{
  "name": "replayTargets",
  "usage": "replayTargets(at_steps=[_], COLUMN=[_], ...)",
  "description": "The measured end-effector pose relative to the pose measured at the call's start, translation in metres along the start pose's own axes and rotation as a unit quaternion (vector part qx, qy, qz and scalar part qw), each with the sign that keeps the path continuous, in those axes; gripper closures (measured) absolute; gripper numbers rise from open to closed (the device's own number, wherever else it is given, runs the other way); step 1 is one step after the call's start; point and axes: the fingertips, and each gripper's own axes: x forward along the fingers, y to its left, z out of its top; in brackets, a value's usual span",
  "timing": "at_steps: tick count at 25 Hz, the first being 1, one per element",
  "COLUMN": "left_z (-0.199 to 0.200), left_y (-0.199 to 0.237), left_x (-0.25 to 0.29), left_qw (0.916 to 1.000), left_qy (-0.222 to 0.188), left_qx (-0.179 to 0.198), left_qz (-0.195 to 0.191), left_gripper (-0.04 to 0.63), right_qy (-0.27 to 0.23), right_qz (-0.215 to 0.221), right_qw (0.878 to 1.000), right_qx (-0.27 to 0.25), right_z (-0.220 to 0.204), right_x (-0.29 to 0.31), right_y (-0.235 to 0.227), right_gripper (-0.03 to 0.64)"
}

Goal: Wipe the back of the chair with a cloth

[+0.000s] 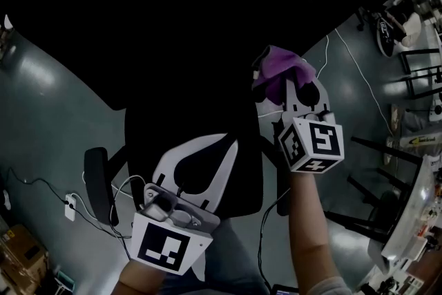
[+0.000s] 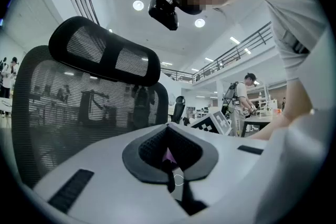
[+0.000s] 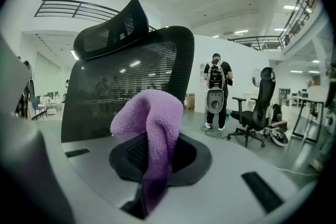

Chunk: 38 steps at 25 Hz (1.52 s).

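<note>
Two grippers are in the head view. The right gripper (image 1: 293,90), at 1 o'clock, has its jaws closed on one purple cloth (image 1: 276,69). The cloth bunches above the jaw tips and lies against the dark chair (image 1: 193,24) that fills the top of that view. In the right gripper view the cloth's lower end is pinched between the pads and the rest folds over in a loop. Behind it the chair's mesh back stands upright from 9 to 12 o'clock, with one headrest (image 3: 113,29) on top.

The left gripper (image 1: 200,162) is at 7 o'clock in the head view, over the chair's lower part and well apart from the cloth. In its own view the jaws are pressed together with nothing between the pads. A small sliver of purple shows through the notch beyond them; I cannot tell what it is.

Each gripper carries one marker cube. One armrest (image 1: 97,183) shows at 8 o'clock in the head view. Far off at 3 o'clock in the right gripper view are a second chair (image 3: 257,113) and one standing person (image 3: 216,89).
</note>
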Motion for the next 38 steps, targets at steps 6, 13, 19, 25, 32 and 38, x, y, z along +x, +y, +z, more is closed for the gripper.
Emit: replayTargets(at_steps=[6, 13, 19, 25, 32, 38], left_z=[-0.006, -0.004, -0.002, 0.001, 0.008, 0.011], left_y=[0.010, 0.034, 0.052, 0.066, 0.085, 0.102], left_x=[-0.009, -0.026, -0.042, -0.059, -0.081, -0.102], left_qw=[1.0000, 0.9998, 0.9991, 0.9984, 0.9972, 0.9957], left_qy=[0.003, -0.004, -0.005, -0.008, -0.009, -0.010], left_qx=[0.005, 0.002, 0.000, 0.000, 0.011, 0.012], left_qz=[0.001, 0.021, 0.042, 0.055, 0.073, 0.092], left_gripper=[0.583, 0.583, 0.583, 0.583, 0.583, 0.583], right_qy=[-0.004, -0.009, -0.015, -0.016, -0.015, -0.015], right_qz=[-0.007, -0.007, 0.000, 0.016, 0.029, 0.042], right_qw=[1.000, 1.000, 1.000, 1.000, 0.999, 0.999], right_qx=[-0.018, -0.011, -0.005, -0.002, 0.003, 0.004], right_z=[0.006, 0.011, 0.015, 0.017, 0.019, 0.021], right_x=[0.006, 0.017, 0.025, 0.032, 0.039, 0.044], right_y=[0.010, 0.033, 0.056, 0.090, 0.127, 0.159], right_gripper=[0.568, 0.568, 0.568, 0.568, 0.568, 0.568])
